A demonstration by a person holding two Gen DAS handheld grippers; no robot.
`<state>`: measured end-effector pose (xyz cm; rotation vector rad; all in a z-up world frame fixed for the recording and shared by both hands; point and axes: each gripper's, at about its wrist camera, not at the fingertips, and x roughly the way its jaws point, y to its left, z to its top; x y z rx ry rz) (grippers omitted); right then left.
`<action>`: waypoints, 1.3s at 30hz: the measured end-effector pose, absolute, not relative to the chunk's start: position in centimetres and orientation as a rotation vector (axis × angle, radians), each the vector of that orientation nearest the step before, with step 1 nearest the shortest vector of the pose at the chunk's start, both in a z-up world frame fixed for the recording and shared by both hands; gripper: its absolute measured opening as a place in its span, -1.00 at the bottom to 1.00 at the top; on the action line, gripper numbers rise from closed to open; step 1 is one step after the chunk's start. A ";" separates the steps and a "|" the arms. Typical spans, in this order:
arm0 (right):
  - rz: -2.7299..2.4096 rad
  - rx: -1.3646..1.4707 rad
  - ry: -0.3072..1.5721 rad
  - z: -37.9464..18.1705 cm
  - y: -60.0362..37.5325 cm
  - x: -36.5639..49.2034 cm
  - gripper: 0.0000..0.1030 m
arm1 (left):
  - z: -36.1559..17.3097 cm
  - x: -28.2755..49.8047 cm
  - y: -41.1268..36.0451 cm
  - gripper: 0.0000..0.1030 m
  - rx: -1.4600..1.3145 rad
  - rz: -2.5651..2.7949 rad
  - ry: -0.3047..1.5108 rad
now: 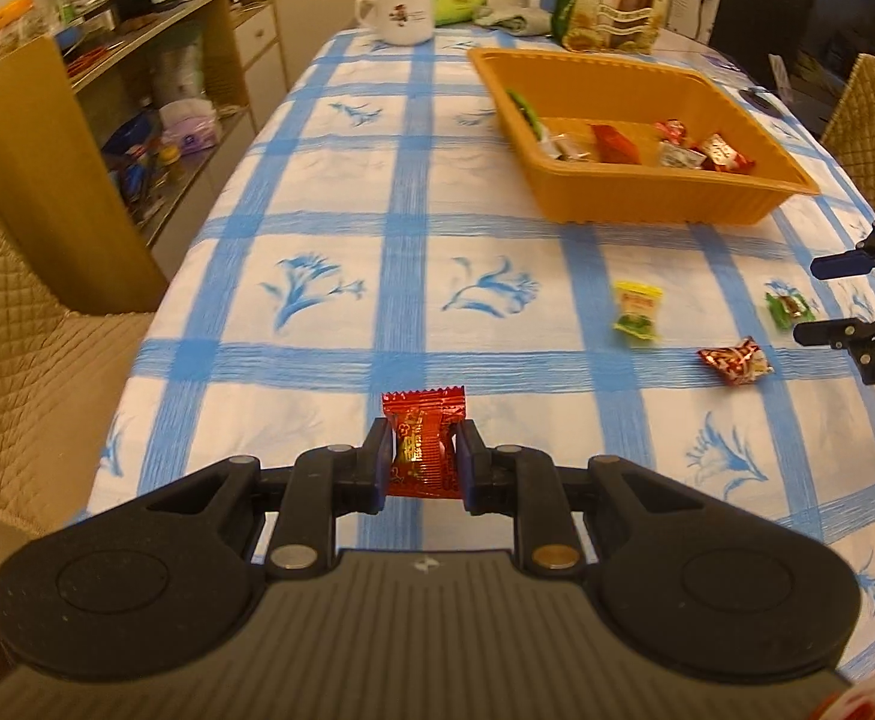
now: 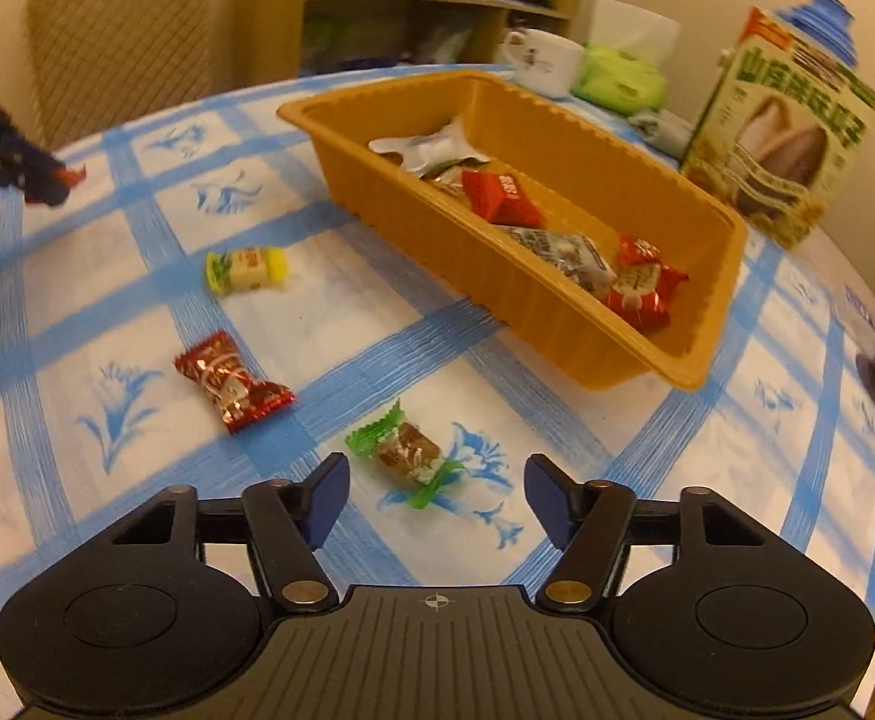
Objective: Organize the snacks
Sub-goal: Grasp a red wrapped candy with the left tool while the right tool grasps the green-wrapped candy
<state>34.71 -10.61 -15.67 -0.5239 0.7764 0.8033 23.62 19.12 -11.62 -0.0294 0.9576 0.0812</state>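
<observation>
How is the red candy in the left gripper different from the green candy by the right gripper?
The red candy is pinched in the shut left gripper, lifted off the tablecloth; the green candy lies loose on it, ahead of the open right gripper. The red candy's wrapper is all red; the green candy's has green ends and a brown middle. Both are wrapped and still outside the orange tray.

Warm dim indoor light, fisheye-bent edges, slight motion blur, no glare.
</observation>
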 end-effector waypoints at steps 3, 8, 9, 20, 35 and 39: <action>0.833 -0.541 0.783 -16.1 -10.3 35.5 0.06 | -11.6 23.5 19.4 -0.61 -0.038 0.092 0.960; 0.876 -0.532 0.794 -16.5 -9.2 36.2 -0.32 | -11.5 23.5 19.5 -0.61 -0.045 0.101 0.958; 0.874 -0.519 0.801 -16.5 -9.1 36.4 -0.34 | -11.5 23.6 19.5 -0.61 -0.047 0.102 0.957; 0.806 -0.375 0.851 -16.4 -9.5 36.8 -0.35 | -11.3 23.9 19.4 -0.61 -0.044 0.101 0.949; 0.762 -0.338 0.887 -15.9 -8.8 35.7 -0.58 | -10.5 23.8 18.5 -0.61 -0.037 0.077 0.926; 0.756 -0.332 0.880 -15.2 -8.9 35.2 -0.58 | -10.1 23.6 18.3 -0.61 -0.037 0.074 0.915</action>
